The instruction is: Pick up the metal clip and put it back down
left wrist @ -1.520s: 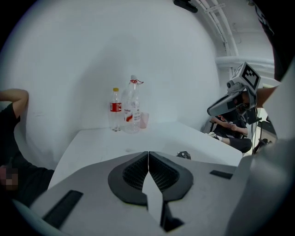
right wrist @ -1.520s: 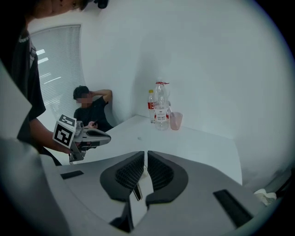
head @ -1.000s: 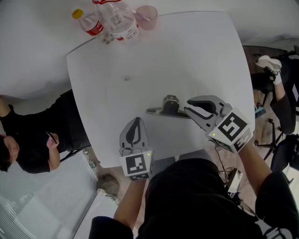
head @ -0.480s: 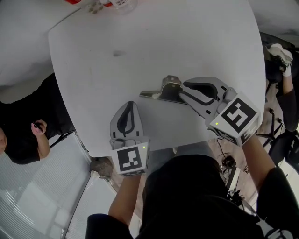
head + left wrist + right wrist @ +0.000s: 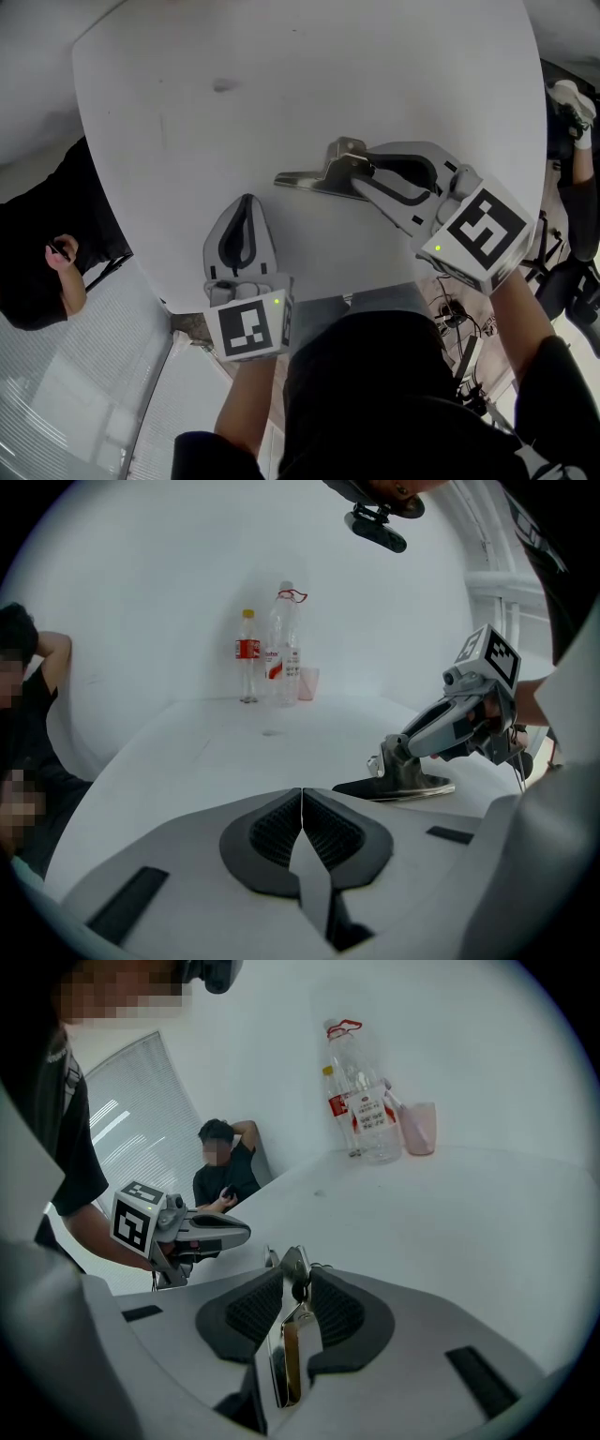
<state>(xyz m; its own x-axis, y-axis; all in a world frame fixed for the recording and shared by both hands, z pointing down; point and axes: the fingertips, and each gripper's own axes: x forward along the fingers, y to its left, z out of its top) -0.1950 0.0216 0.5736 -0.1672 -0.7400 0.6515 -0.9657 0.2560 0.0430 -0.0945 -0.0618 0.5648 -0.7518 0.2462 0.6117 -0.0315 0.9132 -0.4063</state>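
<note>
Since a second before, the right gripper [image 5: 362,176] had closed its jaws on the clip [image 5: 311,180], lying flat on the desk [image 5: 281,75]; a straight, level lift seemed wisest; left gripper [image 5: 246,202] closed, empty.

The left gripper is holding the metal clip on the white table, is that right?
No, the right gripper holds the clip on the table, as the right gripper view shows; the left gripper is shut on nothing.

White worktop [image 5: 309,84], small red-labelled bottle [image 5: 247,656], taller clear bottle [image 5: 283,649], pink cup [image 5: 308,682] at its far edge, seated person in black [image 5: 225,1174], window blinds [image 5: 131,1119]
</note>
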